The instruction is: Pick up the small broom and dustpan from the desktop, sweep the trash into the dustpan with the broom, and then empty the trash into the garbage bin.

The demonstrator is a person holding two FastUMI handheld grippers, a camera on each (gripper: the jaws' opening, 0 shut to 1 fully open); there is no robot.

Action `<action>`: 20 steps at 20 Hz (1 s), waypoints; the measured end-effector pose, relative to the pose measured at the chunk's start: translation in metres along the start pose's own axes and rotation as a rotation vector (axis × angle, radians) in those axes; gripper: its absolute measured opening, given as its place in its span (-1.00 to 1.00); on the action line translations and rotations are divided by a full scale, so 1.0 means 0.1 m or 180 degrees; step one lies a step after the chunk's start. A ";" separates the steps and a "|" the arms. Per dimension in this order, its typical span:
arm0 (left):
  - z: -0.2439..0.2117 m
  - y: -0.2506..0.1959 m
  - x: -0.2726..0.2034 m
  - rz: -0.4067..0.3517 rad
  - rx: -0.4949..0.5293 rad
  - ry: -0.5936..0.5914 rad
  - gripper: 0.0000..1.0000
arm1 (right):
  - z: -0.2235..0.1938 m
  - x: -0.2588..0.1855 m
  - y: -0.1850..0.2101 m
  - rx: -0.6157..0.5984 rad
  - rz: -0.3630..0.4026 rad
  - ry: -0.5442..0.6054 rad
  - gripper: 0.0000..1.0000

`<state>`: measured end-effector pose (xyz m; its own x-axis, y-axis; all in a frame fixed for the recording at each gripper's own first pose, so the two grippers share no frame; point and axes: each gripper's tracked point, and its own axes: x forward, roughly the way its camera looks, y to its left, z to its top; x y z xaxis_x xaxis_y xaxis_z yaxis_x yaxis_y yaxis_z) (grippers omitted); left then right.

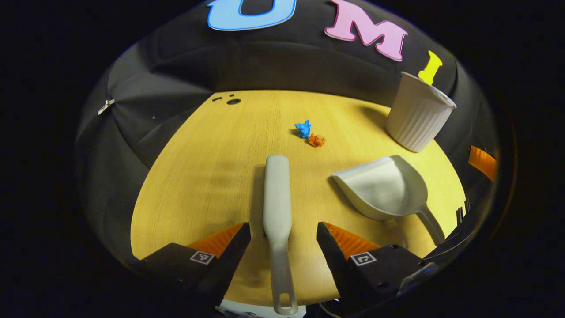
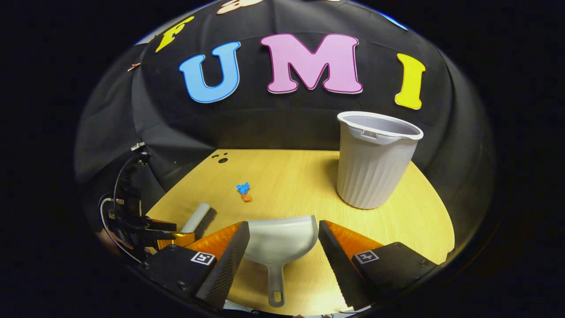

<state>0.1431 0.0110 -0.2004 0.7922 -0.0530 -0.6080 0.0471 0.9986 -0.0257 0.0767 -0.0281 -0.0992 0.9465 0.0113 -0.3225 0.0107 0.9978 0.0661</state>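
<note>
The small grey broom (image 1: 276, 207) lies on the wooden desktop (image 1: 207, 176), handle toward me, between the spread fingers of my left gripper (image 1: 283, 236), which stands open around it without touching. A grey dustpan (image 1: 384, 187) rests to its right. Two bits of trash, a blue scrap (image 1: 303, 129) and an orange scrap (image 1: 316, 140), lie farther back. In the right gripper view, the dustpan (image 2: 280, 240) sits between the open fingers of my right gripper (image 2: 283, 238), handle pointing at me. The trash (image 2: 244, 192) and the broom (image 2: 196, 217) lie to the left. The ribbed grey bin (image 2: 371, 161) stands upright at the right.
The bin (image 1: 419, 112) stands at the desktop's back right corner in the left gripper view. Small dark holes (image 1: 232, 101) mark the desktop's far left. The other gripper with its cables (image 2: 132, 221) hovers at the left edge of the right gripper view.
</note>
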 end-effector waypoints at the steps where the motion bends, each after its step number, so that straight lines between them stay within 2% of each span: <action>1: -0.06 0.03 0.07 0.0042 0.0005 0.0110 0.92 | -0.06 0.04 0.00 0.0032 0.0022 0.0063 0.96; 5: -0.15 0.07 0.28 0.0107 -0.0118 0.0374 0.92 | -0.22 0.19 -0.02 -0.0040 0.0103 0.0278 0.99; 10: -0.20 0.04 0.43 0.0159 -0.0096 0.0562 0.87 | -0.30 0.33 -0.03 -0.0035 0.0189 0.0423 1.00; 13: -0.22 0.04 0.45 0.0195 0.0013 0.0592 0.69 | -0.34 0.33 -0.05 0.0015 0.0204 0.0482 1.00; 15: -0.22 0.05 0.45 0.0168 0.0054 0.0616 0.65 | -0.31 0.33 -0.09 0.0048 0.0181 0.0464 1.00; 17: -0.21 0.06 0.47 0.0162 0.0072 0.0667 0.51 | -0.23 0.37 -0.13 0.0147 0.0135 0.0413 0.99; 19: -0.19 0.07 0.49 0.0149 0.0084 0.0676 0.15 | -0.15 0.42 -0.18 0.0235 0.0077 0.0355 1.00; 20: -0.20 0.06 0.50 0.0137 0.0116 0.0696 -0.12 | -0.13 0.43 -0.19 0.0263 0.0056 0.0349 0.97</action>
<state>0.1710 0.0149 -0.2464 0.6434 -0.0032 -0.7655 0.0411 0.9987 0.0304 0.1126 -0.0458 -0.1263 0.9059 0.0404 -0.4216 0.0252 0.9885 0.1489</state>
